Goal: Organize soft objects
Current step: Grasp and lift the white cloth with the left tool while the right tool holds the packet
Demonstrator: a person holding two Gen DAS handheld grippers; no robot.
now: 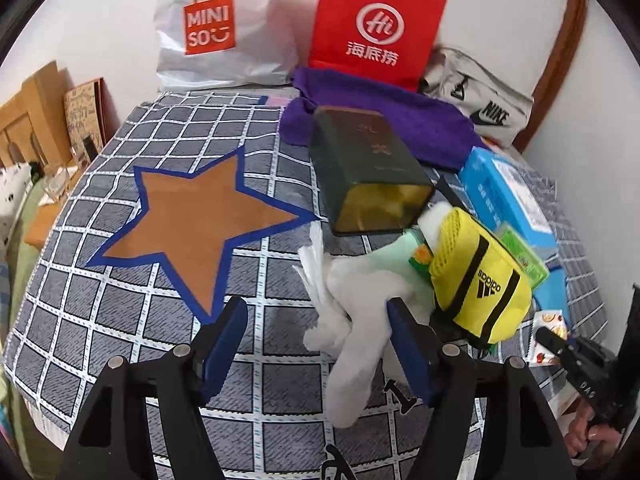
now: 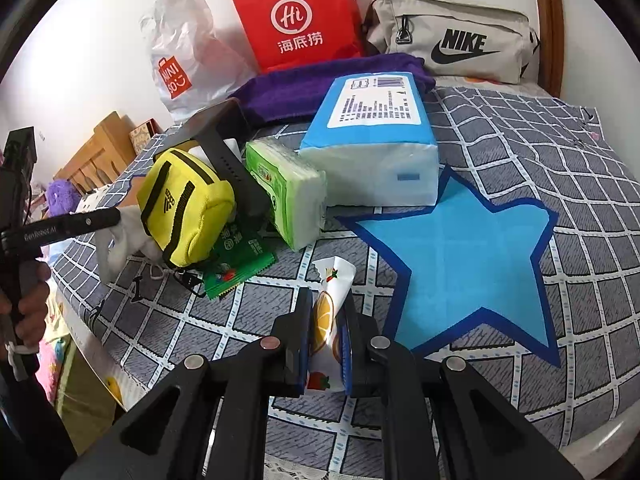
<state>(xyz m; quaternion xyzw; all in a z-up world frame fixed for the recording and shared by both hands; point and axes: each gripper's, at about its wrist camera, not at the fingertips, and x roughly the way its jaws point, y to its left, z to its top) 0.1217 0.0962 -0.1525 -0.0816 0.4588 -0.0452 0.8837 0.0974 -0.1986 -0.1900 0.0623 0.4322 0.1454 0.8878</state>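
Observation:
A white soft cloth [image 1: 352, 320] lies between the fingers of my left gripper [image 1: 316, 332], resting against the right finger only; the jaws stand open around it. A brown star mat [image 1: 200, 224] lies to its left on the checked cover. My right gripper [image 2: 328, 332] is shut on a white snack packet [image 2: 326, 320] printed with orange slices and strawberries, held just left of a blue star mat [image 2: 468, 272]. A yellow Adidas pouch [image 2: 184, 208] sits on the pile beside the white cloth [image 2: 120, 240].
A green tissue pack [image 2: 288, 192], a blue tissue pack [image 2: 372, 140], a green sachet [image 2: 236, 264] and a dark tin [image 1: 368, 168] on its side crowd the middle. A purple towel [image 1: 384, 120], Nike bag [image 2: 452, 40], red paper bag [image 2: 300, 20] and Miniso bag [image 1: 208, 28] line the wall.

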